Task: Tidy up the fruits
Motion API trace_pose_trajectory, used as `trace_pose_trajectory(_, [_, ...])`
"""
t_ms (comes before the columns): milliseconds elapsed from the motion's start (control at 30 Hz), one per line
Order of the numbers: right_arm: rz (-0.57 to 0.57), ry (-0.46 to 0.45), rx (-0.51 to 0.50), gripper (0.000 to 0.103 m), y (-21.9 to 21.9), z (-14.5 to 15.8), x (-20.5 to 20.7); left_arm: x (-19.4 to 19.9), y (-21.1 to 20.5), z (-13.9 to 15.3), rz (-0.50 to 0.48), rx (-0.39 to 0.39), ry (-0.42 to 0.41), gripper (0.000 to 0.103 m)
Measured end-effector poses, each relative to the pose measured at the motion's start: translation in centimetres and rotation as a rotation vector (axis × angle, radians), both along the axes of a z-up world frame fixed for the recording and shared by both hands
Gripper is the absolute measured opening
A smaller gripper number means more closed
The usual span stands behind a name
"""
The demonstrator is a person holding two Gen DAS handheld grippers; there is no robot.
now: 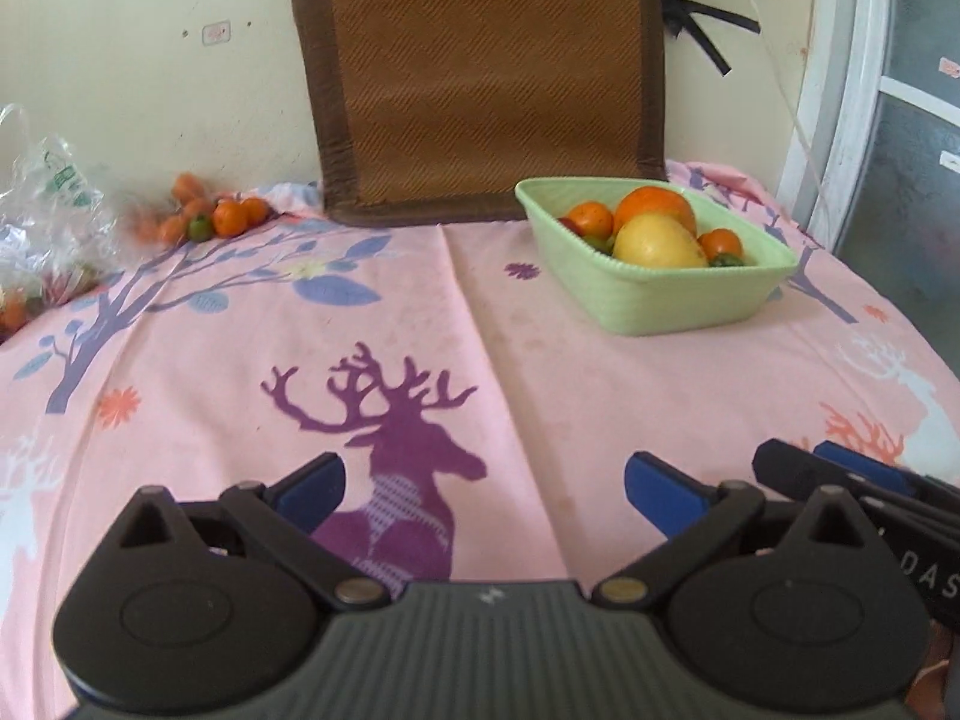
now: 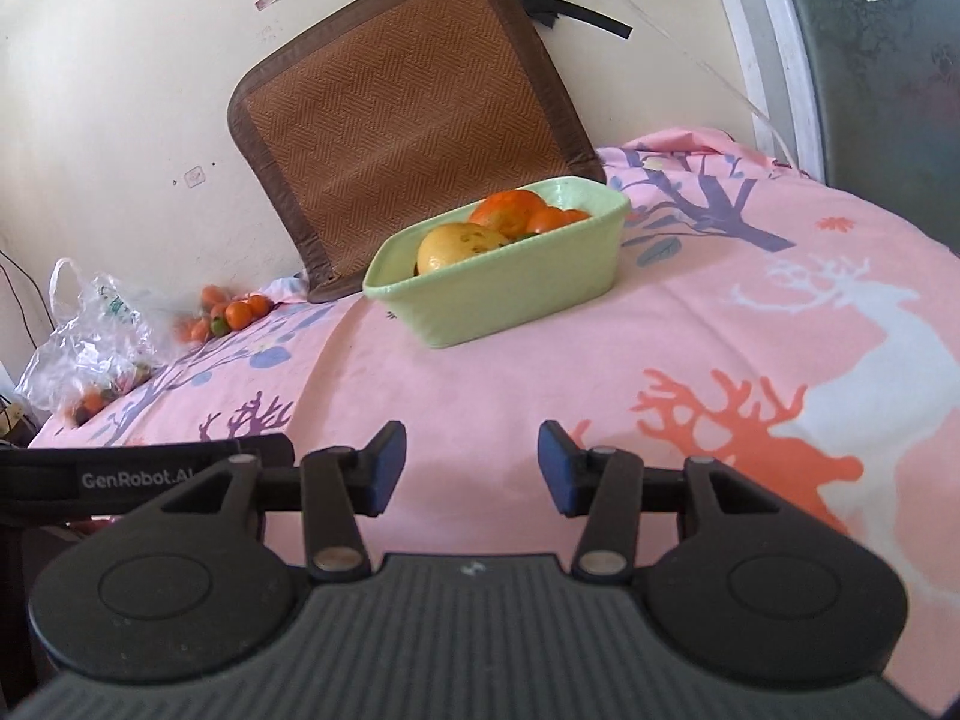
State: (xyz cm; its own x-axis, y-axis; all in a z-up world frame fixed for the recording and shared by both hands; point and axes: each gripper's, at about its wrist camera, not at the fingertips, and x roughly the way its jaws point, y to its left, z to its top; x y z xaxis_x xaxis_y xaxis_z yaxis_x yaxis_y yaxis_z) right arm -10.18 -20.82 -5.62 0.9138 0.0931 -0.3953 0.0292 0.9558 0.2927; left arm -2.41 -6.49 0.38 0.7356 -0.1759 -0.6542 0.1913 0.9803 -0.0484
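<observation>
Already partly done, judging from the green bowl (image 1: 654,294), standing on the pink sheet (image 1: 540,396) at the far right and holding a big orange (image 1: 657,207), a yellow fruit (image 1: 657,243) and some small oranges (image 1: 591,217). Still left: a small heap of loose fruits (image 1: 225,216) at the far left, lying against the wall, well apart from the bowl, mostly orange with one green among them. Also a clear plastic bag (image 1: 45,210) further left, with some orange fruits inside, blurred and hard to count. Behind the bowl, a brown mat (image 1: 480,72) leaning on the wall. Left gripper (image 1: 483,489) near the front, spread wide, nothing between the blue pads (image 1: 657,495), only the purple deer print below. Right gripper (image 2: 471,465) likewise released, about half spread, empty, pointing toward the bowl over bare sheet. Seen just beside each other: a black part of the right gripper at the right edge of the left view, and a strap of the left gripper at the left edge of the right view. No fruit in either claw, so probably between two carries. Next, most likely, reaching to the far left heap, picking one fruit and bringing it over to the bowl. Bowl quite full in the middle, so some risk of a round fruit rolling off the top when dropped.
</observation>
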Motion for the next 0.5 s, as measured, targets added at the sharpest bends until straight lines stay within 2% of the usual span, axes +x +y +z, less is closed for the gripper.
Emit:
trace_pose_trajectory(100, [-0.002, -0.002, -0.001, 0.057, 0.25, 0.12, -0.21, -0.34, 0.41, -0.08, 0.022, 0.008, -0.013, 0.103])
trace_pose_trajectory(500, [-0.021, 0.014, 0.018, 0.06, 0.12, -0.29, -0.21, -0.79, 0.78, -0.05, 0.105, 0.096, -0.074, 0.103])
